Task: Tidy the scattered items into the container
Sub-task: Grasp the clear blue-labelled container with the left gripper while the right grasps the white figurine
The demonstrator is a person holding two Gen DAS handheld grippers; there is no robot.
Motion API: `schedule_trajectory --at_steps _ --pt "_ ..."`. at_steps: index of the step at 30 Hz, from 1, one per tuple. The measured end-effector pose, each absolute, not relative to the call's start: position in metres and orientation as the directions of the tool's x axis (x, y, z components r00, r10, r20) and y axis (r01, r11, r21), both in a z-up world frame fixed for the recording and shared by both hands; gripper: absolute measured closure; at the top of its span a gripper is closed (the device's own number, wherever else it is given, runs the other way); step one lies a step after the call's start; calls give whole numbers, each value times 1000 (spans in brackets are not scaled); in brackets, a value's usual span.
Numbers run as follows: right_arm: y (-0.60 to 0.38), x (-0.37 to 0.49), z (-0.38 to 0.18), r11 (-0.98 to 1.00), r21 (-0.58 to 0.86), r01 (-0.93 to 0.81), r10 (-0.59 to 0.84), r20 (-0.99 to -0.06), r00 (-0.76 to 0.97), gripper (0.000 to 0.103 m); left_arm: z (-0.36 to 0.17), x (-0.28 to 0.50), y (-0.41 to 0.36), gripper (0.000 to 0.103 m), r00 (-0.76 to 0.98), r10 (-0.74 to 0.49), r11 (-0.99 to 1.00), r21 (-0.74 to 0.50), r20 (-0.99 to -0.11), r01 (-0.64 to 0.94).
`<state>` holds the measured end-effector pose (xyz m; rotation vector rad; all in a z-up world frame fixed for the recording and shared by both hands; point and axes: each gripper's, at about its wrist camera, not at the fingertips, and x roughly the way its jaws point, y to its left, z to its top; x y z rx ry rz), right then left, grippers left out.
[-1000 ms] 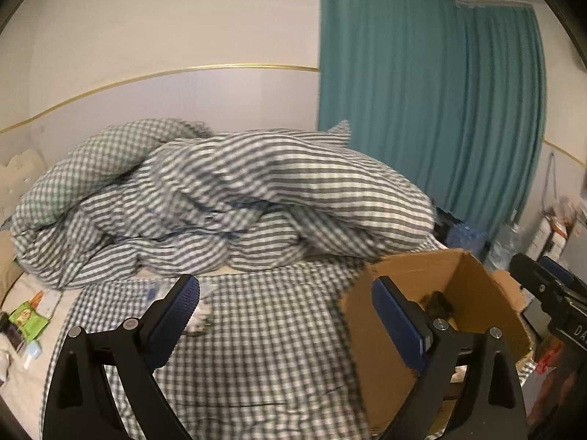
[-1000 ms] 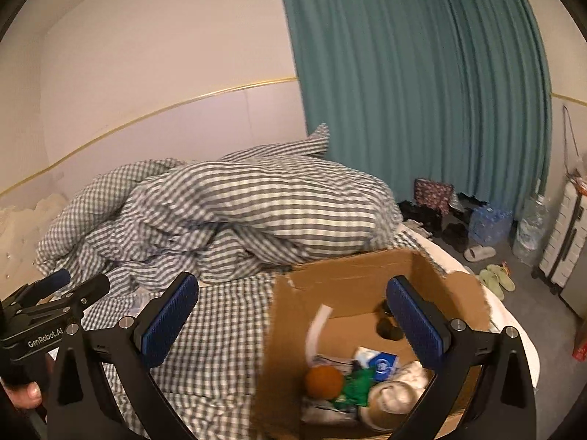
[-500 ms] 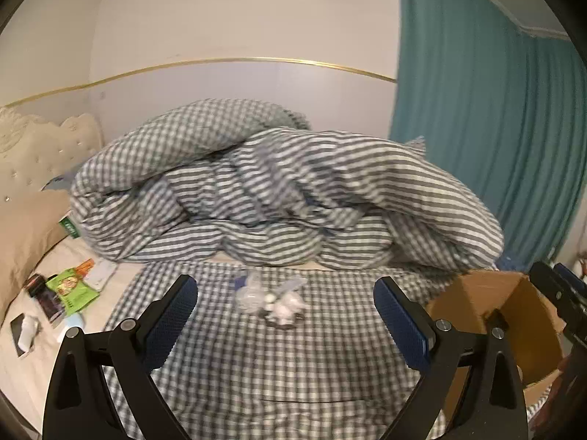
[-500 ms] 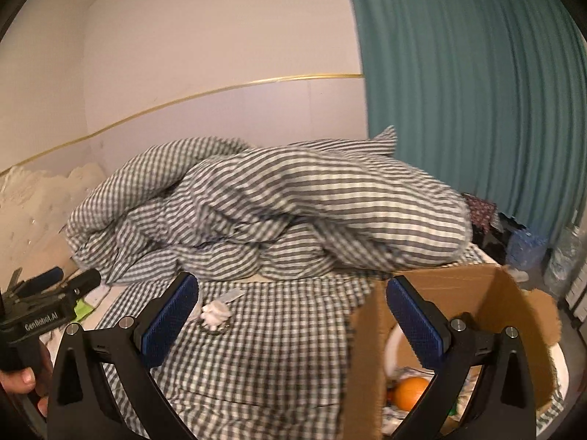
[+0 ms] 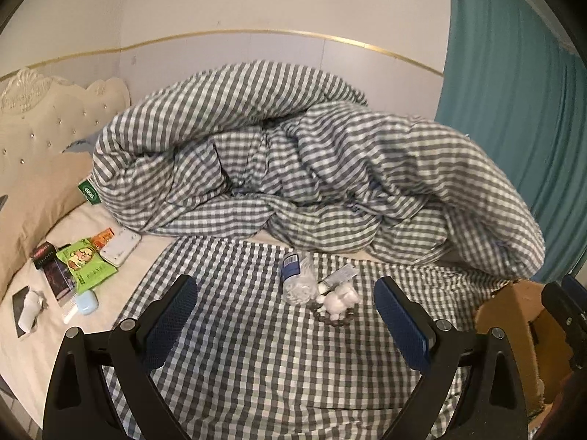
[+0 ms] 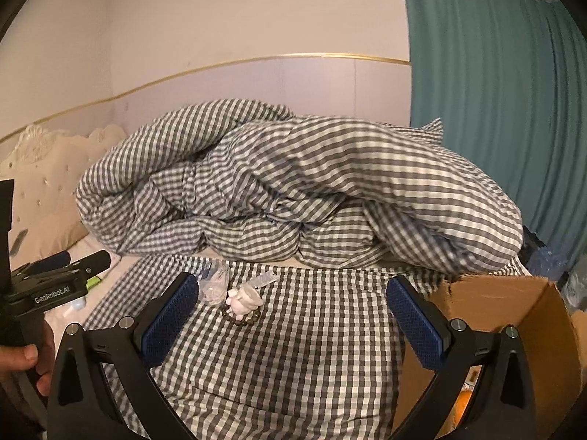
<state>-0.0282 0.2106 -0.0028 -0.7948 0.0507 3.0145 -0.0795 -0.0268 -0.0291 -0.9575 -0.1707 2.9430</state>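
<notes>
I've both grippers' jaws spread empty, the cardboard box (image 6: 513, 315) part-filled, while the bottle (image 5: 296, 281), white figurine (image 5: 339, 300) and bead bracelet (image 5: 337, 318) remain on the bed.

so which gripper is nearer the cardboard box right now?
Right. The right gripper hangs open with its right finger beside the cardboard box. The left gripper, also open, faces the checked cloth, with the box off at its far right.

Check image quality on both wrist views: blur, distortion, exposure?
Left wrist: sharp, dim warm light, strong fisheye bowing, dark corner vignette; bead bracelet crisp. Right wrist: motion blur smears the checked duvet; cardboard box edge soft; same vignette.
</notes>
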Motion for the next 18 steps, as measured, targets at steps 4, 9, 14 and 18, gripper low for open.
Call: schedule_trajectory --at_steps 4,9,14,18 --pt "205 -49 -16 -1000 19 -24 11 -518 -855 0 -48 -103 -24 4 -792 67 -995 -101 -607 -7" --pt "204 -69 -35 -1000 23 -17 2 -548 -837 0 -74 -137 -18 4 -771 71 -996 -91 -633 -17" --pt "207 -91 -57 -999 30 -17 -3 -584 -812 0 -111 -178 -5 4 -733 57 -998 -60 -678 -22" --pt "212 -106 -72 -999 37 -19 -7 -606 -796 0 -138 -202 3 4 -709 49 -999 -50 -704 -19"
